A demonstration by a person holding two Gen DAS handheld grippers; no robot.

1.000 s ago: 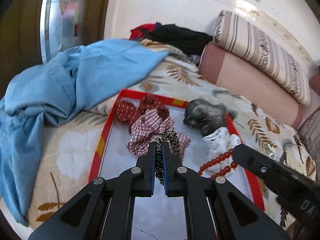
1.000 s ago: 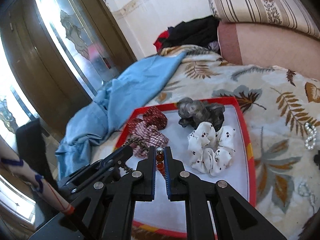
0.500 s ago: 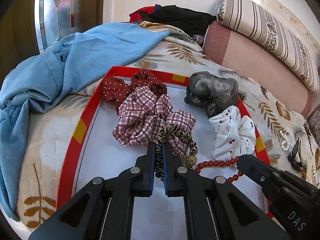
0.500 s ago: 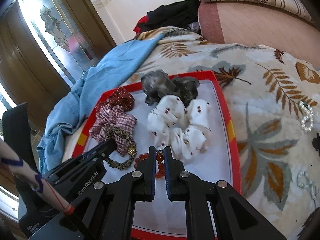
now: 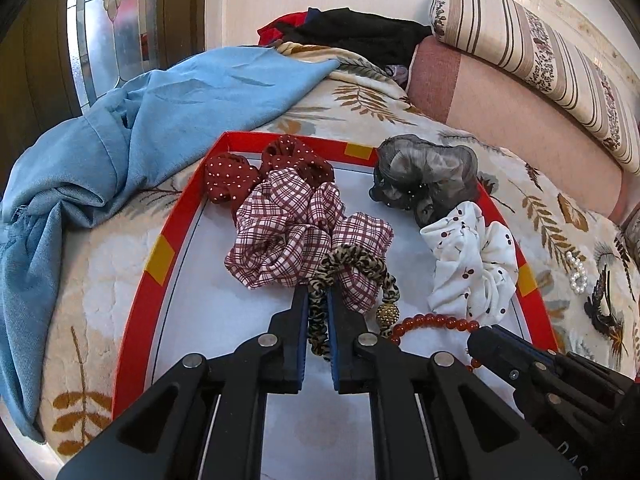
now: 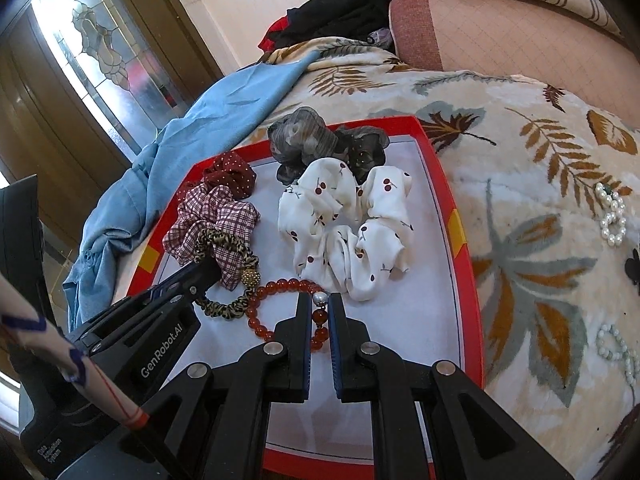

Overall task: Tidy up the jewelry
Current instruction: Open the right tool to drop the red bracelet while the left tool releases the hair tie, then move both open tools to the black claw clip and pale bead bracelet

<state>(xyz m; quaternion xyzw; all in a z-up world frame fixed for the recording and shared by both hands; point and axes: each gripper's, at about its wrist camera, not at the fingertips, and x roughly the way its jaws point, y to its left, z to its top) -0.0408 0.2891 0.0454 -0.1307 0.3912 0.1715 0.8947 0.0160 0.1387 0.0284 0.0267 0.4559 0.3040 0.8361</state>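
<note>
Left gripper [image 5: 318,300] nearly shut, pinching leopard hair tie [image 5: 320,320] between its pads; jaws just starting to open, tie still between them. Tie loops over the near edge of the plaid scrunchie [image 5: 292,236], gold bead [image 5: 386,312] hanging at its right end, rest lying on the tray [image 5: 160,248].
Right gripper [image 6: 319,304] nearly shut on red bead bracelet [image 6: 276,292], clamped at its silver bead [image 6: 321,299]. Bracelet flat on tray, near-centre, touching the tie's gold bead on its left, white cherry scrunchie [image 6: 344,224] just beyond.
Both grippers angled down over tray's near half, left one entering right-wrist view from the left [image 6: 188,284].
Also on tray: red dotted scrunchie [image 5: 232,176] far left, tucked under the plaid one; grey sheer scrunchie [image 5: 424,172] far right, touching the white one.
Tray on leaf-print blanket [image 6: 520,200]. Blue cloth [image 5: 140,120] bunched left of tray. Pearl pieces on blanket right of tray: one [image 6: 612,216] farther, one [image 6: 616,352] nearer; both well apart from tray.
Pink bolster [image 5: 520,120] and striped pillow [image 5: 540,40] far right.
</note>
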